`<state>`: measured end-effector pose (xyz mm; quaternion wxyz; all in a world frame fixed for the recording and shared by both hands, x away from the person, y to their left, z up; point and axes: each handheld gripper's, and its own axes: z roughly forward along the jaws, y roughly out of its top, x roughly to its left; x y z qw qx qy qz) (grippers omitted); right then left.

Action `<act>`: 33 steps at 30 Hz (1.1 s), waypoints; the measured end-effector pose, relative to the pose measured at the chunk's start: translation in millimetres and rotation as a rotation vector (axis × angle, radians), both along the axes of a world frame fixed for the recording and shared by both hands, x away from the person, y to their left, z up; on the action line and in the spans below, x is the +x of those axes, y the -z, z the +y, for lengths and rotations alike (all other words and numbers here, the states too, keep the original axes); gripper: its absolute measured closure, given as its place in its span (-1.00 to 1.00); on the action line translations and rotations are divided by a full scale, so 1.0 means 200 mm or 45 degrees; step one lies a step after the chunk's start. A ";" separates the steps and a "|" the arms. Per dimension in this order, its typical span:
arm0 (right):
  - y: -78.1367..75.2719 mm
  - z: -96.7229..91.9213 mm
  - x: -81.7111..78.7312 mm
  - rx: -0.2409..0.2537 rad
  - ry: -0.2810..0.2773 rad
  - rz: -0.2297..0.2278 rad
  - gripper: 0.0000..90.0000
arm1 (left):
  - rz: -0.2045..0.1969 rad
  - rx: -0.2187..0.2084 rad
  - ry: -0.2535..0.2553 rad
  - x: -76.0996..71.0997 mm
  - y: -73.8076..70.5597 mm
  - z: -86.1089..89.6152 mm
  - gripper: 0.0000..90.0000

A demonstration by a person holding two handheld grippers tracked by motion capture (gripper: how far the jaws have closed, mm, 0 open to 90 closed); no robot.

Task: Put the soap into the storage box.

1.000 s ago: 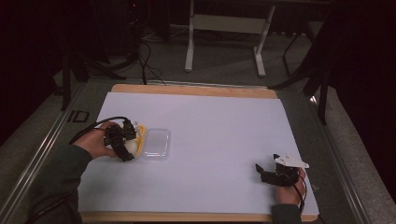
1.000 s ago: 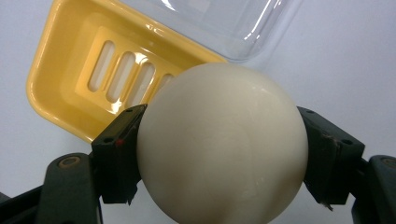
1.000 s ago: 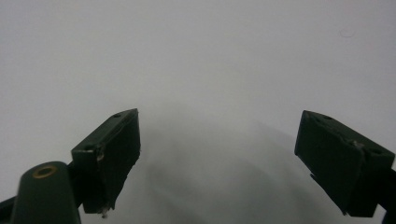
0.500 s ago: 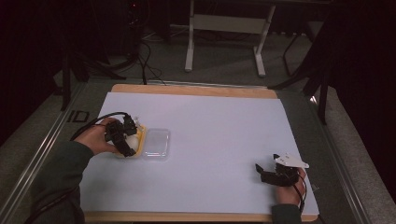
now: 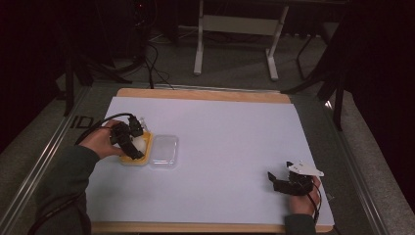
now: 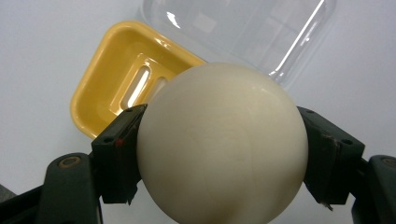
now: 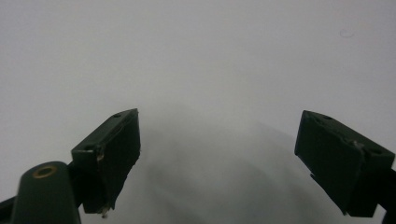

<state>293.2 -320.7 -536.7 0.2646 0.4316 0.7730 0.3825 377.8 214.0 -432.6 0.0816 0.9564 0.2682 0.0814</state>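
A cream-white ball (image 6: 219, 144) sits between both pads of my left gripper (image 6: 219, 158), which is shut on it just above a yellow slotted tray (image 6: 114, 79). In the high view the left gripper (image 5: 131, 143) hovers over that yellow tray (image 5: 128, 158) at the sheet's left side, the ball (image 5: 140, 143) showing pale in its jaws. A clear plastic lid (image 5: 164, 151) lies right beside the tray, also seen as the clear plastic lid (image 6: 243, 32). My right gripper (image 7: 233, 158) stands open over bare white sheet; it rests near the front right corner as the right gripper (image 5: 275, 181).
A white sheet (image 5: 230, 137) covers a wooden board (image 5: 205, 94) on a grey table. A black cable (image 5: 105, 120) trails from the left gripper. Table legs and cables stand on the dark floor beyond the far edge.
The left hand has shifted slightly with the ball over the yellow tray. The right gripper has kept still.
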 end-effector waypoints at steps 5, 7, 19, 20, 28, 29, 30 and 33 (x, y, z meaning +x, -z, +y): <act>0.00 0.00 0.00 0.002 0.000 0.001 -0.69 | 0.020 0.003 -0.025 0.02 0.01 0.00 -0.44; 0.00 0.00 0.00 0.000 -0.001 0.001 -0.69 | 0.027 0.012 -0.040 0.03 0.01 0.00 -0.44; 0.00 0.00 0.00 0.000 -0.001 0.002 -0.69 | 0.043 0.022 -0.090 0.05 0.04 0.00 -0.44; 0.00 0.00 0.00 0.000 -0.001 0.002 -0.69 | 0.042 0.017 -0.092 0.06 0.04 0.00 -0.44; 0.00 0.00 0.00 -0.001 -0.001 0.002 -0.69 | 0.035 0.014 -0.128 0.07 0.05 -0.01 -0.44; 0.00 0.00 0.00 -0.002 -0.002 0.002 -0.69 | 0.035 0.023 -0.127 0.07 0.05 -0.01 -0.44; 0.00 0.00 0.00 0.000 -0.002 0.003 -0.69 | 0.036 0.028 -0.130 0.08 0.05 -0.02 -0.44; 0.00 0.00 0.00 -0.001 -0.002 0.003 -0.69 | 0.041 0.033 -0.145 0.09 0.06 -0.02 -0.44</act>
